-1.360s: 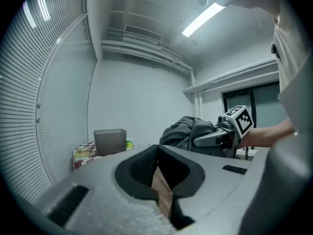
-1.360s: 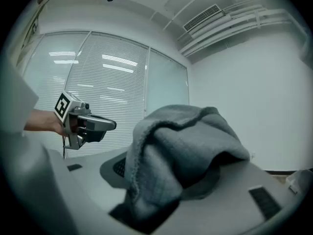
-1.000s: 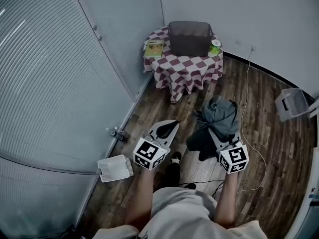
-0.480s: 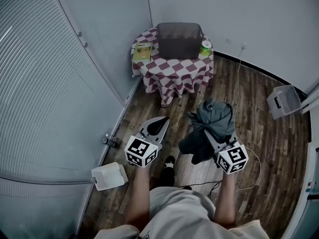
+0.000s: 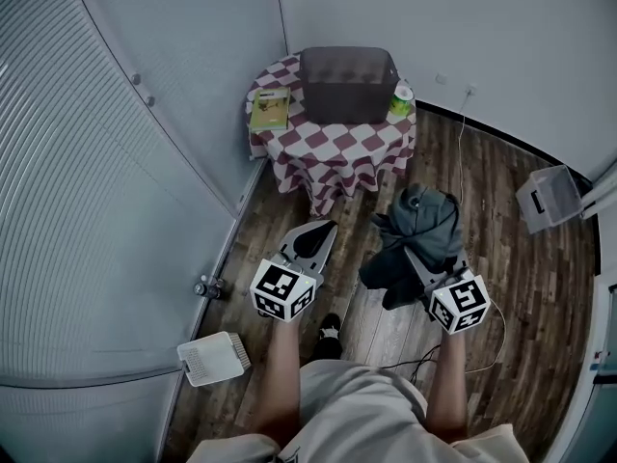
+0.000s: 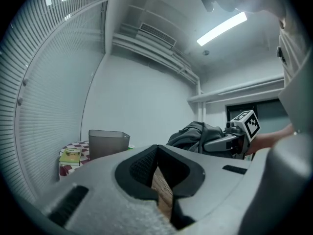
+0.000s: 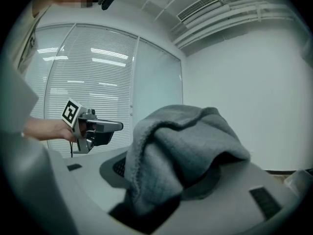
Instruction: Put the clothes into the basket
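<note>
A dark grey basket (image 5: pixel 347 85) stands on a small round table with a red-and-white checked cloth (image 5: pixel 337 150) in the corner. My right gripper (image 5: pixel 415 224) is shut on a bundle of grey clothes (image 5: pixel 429 222) that drapes over its jaws and hides the tips; the same clothes (image 7: pixel 181 151) fill the right gripper view. My left gripper (image 5: pixel 310 244) is held level beside it, shut with nothing in it, and wood floor shows behind its closed tips (image 6: pixel 157 148). Both grippers are short of the table. The basket (image 6: pixel 107 142) also shows in the left gripper view.
A book (image 5: pixel 271 110) and a green cup (image 5: pixel 400 98) lie on the table beside the basket. A white box (image 5: pixel 547 197) stands on the floor at right, a white tray-like thing (image 5: pixel 213 358) at lower left. A cable (image 5: pixel 461 167) runs over the wood floor. A curved blind wall is on the left.
The person has stepped toward the table, carrying both grippers forward. The white thing on the floor has slid back in view. The clothes stay in the right gripper.
</note>
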The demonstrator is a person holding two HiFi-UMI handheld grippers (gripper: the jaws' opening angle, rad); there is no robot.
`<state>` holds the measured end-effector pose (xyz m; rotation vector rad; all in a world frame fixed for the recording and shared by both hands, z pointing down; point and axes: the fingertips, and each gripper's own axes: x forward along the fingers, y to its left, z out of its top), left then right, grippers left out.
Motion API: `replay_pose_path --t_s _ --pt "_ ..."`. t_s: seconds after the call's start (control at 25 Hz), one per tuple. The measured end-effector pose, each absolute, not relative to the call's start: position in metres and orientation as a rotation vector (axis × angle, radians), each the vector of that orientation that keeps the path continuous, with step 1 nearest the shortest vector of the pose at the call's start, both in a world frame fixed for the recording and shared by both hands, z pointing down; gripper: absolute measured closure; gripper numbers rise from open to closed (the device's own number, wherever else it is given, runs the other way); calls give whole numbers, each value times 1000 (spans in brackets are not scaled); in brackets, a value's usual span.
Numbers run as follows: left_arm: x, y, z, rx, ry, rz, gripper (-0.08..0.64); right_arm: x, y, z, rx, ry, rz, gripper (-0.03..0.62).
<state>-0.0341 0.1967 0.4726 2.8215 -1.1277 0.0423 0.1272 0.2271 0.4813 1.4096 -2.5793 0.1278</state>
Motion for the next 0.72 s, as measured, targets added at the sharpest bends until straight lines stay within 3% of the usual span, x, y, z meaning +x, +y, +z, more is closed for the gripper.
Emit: replay_pose_path --t_s 0.72 --pt "-65 132 484 2837 -1121 147 546 100 180 483 1499 -2565 180 367"
